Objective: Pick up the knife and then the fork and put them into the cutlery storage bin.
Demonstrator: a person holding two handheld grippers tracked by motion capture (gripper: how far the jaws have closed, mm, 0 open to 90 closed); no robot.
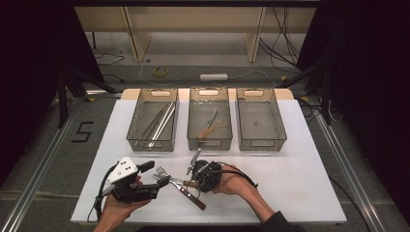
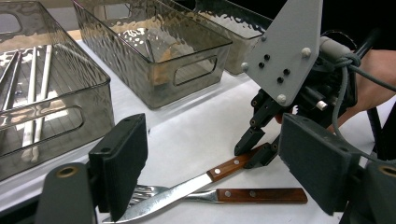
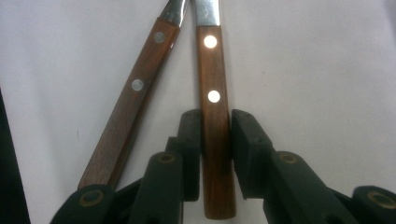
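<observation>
White table cover (image 1: 300,159) – three smoky bins (image 1: 210,124), right gripper (image 3: 216,128) pinching knife handle (image 3: 214,140), left gripper (image 2: 219,172) spread.

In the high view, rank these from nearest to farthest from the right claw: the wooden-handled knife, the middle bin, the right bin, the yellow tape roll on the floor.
1. wooden-handled knife: at the right claw, handle between its jaws.
2. middle bin: just beyond, up the table.
3. right bin: beyond and to the right.
4. yellow tape roll: on the floor past the table.
</observation>
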